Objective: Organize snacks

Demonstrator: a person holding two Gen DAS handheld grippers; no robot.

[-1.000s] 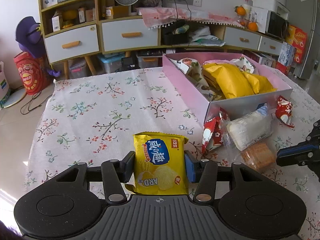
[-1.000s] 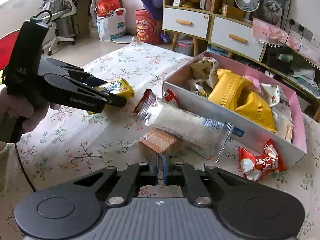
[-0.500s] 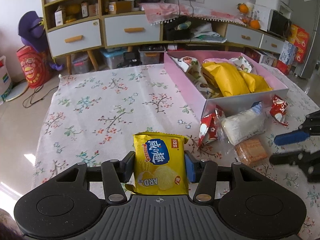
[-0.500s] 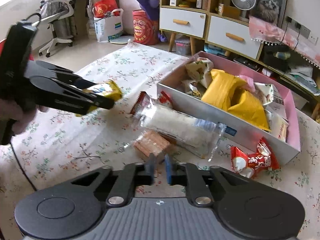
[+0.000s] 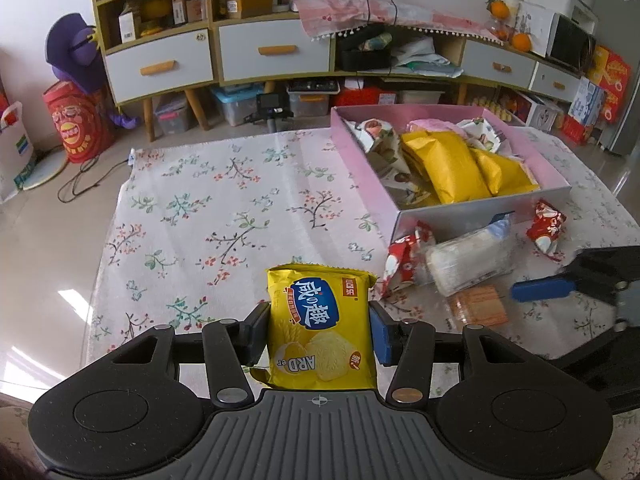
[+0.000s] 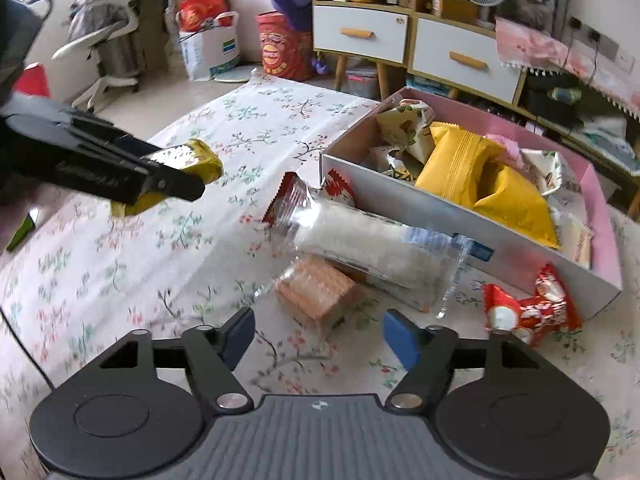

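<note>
Fingers of the left gripper [image 5: 319, 334] are clamped on a yellow cracker packet [image 5: 322, 336], one pad against each side edge, and the packet hangs clear of the floral cloth on the counter [image 5: 224, 216]. From the right wrist view the same packet [image 6: 180, 172] shows pinched and lifted, well apart from the pink box [image 6: 452, 208]. The right gripper [image 6: 318, 338] has just been opening; its fingers now stand apart with nothing between them, aimed at the small clear-wrapped biscuit pack [image 6: 316, 292] that lies just ahead on the cloth.

That biscuit pack looks light, but its film is probably slick, and the biscuits inside would likely crack under a hard squeeze. A grip across its short sides, low and near the middle, seems the safest. The long rice-cracker sleeve [image 6: 368, 250] leans over its far edge and touches it, so lifting the small pack may drag or roll the sleeve.

The yellow packet is puffed and soft; squeezing the side seams as now should hold it, though it could swing. The box already holds two yellow pouches [image 6: 476, 172] and some patterned wrappers, with room left along its near wall. Two red sweet wrappers [image 6: 528, 308] lie outside on the cloth, one by the box corner, another [image 5: 402, 264] beside the sleeve.
</note>
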